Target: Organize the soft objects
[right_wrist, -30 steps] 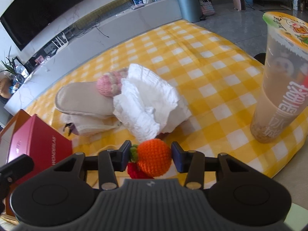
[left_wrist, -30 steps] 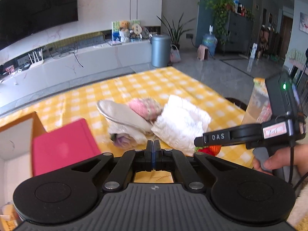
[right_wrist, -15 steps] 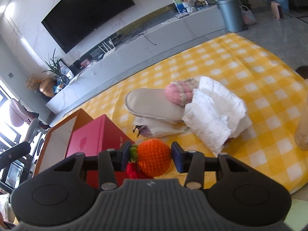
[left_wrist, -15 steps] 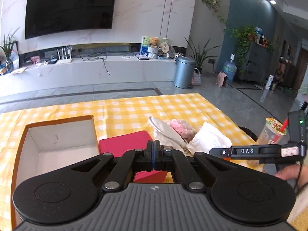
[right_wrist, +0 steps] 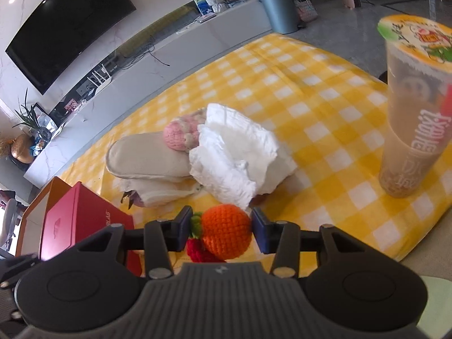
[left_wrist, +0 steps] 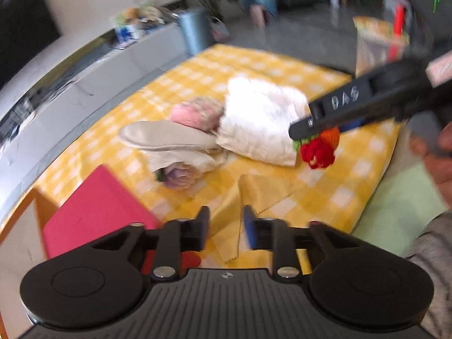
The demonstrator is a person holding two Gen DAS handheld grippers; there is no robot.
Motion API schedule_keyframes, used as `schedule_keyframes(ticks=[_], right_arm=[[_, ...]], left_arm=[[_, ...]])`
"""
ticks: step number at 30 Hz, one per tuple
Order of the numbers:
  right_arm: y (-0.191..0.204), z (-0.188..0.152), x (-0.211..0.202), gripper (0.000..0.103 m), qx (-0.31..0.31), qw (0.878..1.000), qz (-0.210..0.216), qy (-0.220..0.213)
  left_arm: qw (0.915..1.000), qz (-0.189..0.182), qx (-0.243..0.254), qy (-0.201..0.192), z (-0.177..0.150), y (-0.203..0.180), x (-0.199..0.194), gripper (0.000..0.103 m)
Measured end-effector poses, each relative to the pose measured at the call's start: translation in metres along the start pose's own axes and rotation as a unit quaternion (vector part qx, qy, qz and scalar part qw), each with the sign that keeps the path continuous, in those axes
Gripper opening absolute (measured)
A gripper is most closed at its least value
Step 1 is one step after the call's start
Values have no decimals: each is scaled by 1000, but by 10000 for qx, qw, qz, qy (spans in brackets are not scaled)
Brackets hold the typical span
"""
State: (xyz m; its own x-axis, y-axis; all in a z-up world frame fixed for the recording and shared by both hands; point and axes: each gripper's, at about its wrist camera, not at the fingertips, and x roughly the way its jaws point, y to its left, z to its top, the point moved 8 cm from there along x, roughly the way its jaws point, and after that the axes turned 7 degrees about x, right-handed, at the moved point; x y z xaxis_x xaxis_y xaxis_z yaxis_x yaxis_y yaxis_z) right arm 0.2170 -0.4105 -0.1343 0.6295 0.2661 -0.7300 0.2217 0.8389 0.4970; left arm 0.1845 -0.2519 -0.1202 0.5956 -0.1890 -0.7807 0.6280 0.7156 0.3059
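Living room, TV wall behind; we see a surface under a yellow-and-white checked cloth (right_wrist: 325, 118) with the soft pile near its middle. Our right gripper (right_wrist: 223, 230) holds a crocheted orange ball with a red knitted strawberry attached (right_wrist: 226, 234), jaws closed on it at mid width, hovering just off the near edge of the pile. Our left gripper (left_wrist: 224, 231) has just been opening its jaws, now partly apart with nothing between them, only cloth below. The pile lies ahead and slightly up-frame of the left jaws; the beige fabric slipper (left_wrist: 166, 138) has its long axis running left to right across them, so left hand looks nearer to it. Count: one slipper clearly visible, one pink knitted toy (left_wrist: 197, 113), one white crumpled cloth (left_wrist: 260, 121), one purple knitted flower (left_wrist: 180, 175), one red box (left_wrist: 96, 212) to the left, one sealed drink cup (right_wrist: 415, 113) to the right.
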Motion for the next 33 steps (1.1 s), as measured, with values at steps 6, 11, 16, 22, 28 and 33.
schedule_keyframes(ticks=[6, 11, 16, 22, 28, 33], right_arm=[[-7, -3, 14, 45, -62, 9998, 6, 191], [-13, -2, 17, 45, -101, 9996, -216, 177], [-17, 0, 15, 45, -21, 9997, -183, 159], [-16, 3, 13, 45, -77, 9998, -160, 124], [-19, 4, 14, 45, -95, 9997, -128, 158], [-21, 5, 13, 45, -58, 9998, -119, 146]], left_arm=[[9976, 233, 445, 474, 2, -6, 50, 74], [9935, 204, 810, 770, 5, -15, 76, 84], [9899, -88, 967, 1037, 1, -20, 96, 95], [9886, -652, 274, 1327, -4, 2, 111, 96], [9820, -1178, -241, 1454, -5, 4, 114, 62], [9846, -1091, 25, 1367, 1, -14, 107, 5]])
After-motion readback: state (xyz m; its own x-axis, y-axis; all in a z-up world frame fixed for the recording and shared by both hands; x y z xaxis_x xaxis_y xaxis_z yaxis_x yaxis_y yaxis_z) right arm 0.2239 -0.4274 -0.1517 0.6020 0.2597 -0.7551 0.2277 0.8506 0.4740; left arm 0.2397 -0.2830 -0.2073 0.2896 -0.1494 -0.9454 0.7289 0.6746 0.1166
